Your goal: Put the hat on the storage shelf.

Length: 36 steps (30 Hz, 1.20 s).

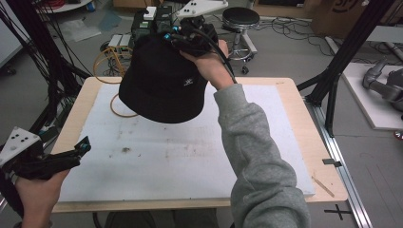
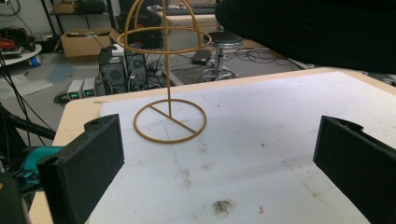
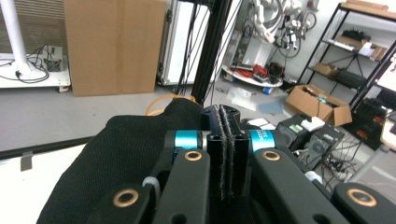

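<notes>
The right gripper (image 1: 183,39), jaws pinched on the black hat (image 1: 161,80), holds it aloft at the counter's (image 1: 294,142) eleven o'clock, seemingly above the wire stand (image 2: 169,74) (hat not yet seated), while the left gripper (image 1: 78,149) idles wide open at eight o'clock.

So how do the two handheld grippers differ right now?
The right gripper is raised over the table's far side, jaws shut on the black hat. The left gripper sits low at the table's near left edge, jaws wide open and empty. Both are black, each held in one hand.
</notes>
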Available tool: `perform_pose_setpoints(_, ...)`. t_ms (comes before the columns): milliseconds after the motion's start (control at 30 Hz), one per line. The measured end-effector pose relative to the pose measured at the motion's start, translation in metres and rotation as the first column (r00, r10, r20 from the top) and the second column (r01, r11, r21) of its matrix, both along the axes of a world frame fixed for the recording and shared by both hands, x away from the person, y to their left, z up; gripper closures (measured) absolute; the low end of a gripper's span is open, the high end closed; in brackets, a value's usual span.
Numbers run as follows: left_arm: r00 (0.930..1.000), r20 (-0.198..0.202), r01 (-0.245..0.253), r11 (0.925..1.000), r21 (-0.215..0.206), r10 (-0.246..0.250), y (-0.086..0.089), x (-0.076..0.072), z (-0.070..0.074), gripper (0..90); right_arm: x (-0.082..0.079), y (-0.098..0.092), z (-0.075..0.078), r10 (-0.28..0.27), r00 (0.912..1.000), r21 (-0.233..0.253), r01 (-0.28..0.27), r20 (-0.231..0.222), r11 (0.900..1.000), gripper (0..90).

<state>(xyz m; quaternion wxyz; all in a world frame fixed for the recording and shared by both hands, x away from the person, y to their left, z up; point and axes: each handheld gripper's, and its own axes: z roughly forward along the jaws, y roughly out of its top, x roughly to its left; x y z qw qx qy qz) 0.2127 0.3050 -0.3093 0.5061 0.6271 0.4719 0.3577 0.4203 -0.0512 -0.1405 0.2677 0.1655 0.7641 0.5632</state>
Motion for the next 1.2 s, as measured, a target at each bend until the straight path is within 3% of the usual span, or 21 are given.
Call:
perform_pose_setpoints(500,1.0,-0.001,-0.007,0.9998,0.017,0.007,0.003,-0.005,-0.002,2.1,0.015,0.035,0.023,0.005,0.9992,0.03,-0.006,0.041,1.0,90.0)
perform_pose_setpoints(1200,0.9994,-0.034,-0.008,0.9997,0.025,0.009,0.004,-0.009,-0.013,2.1,0.06,0.082,0.024,-0.025,0.9988,0.097,0.021,0.041,0.995,90.0)
